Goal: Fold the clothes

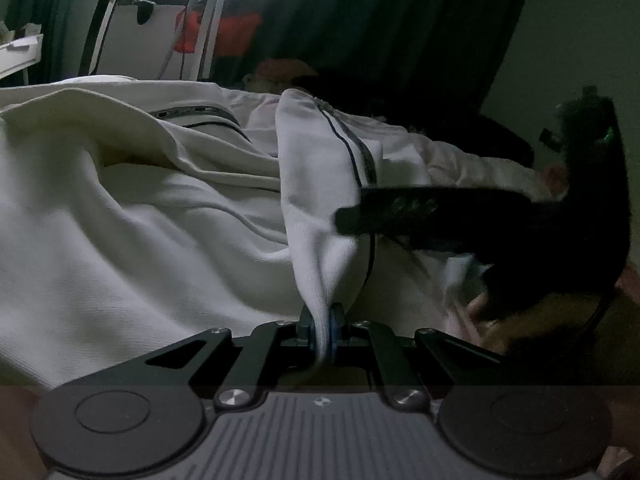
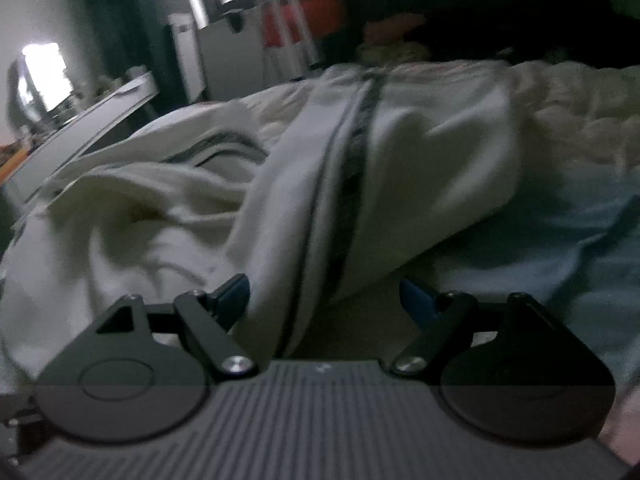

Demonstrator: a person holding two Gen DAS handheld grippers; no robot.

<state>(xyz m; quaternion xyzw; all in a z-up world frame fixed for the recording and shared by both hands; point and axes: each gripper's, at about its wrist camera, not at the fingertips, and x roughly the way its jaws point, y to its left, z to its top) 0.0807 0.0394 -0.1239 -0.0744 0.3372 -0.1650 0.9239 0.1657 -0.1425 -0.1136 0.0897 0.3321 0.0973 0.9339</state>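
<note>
A white garment (image 1: pixel 160 208) with a dark side stripe lies rumpled on the bed. My left gripper (image 1: pixel 323 334) is shut on a pinched fold of this garment and holds it up. The right gripper (image 1: pixel 420 216) shows in the left wrist view as a dark shape reaching in from the right, beside the lifted fold. In the right wrist view, my right gripper (image 2: pixel 324 292) is open, and the striped fold of the white garment (image 2: pixel 344 184) hangs between its fingers (image 2: pixel 230 296). I cannot tell if they touch the cloth.
A light blue sheet (image 2: pixel 540 248) covers the bed at the right. A white table (image 2: pixel 92 116) stands at the left. A white cabinet (image 1: pixel 136 40) and red items (image 1: pixel 224 32) stand behind the bed, before dark curtains (image 1: pixel 380 20).
</note>
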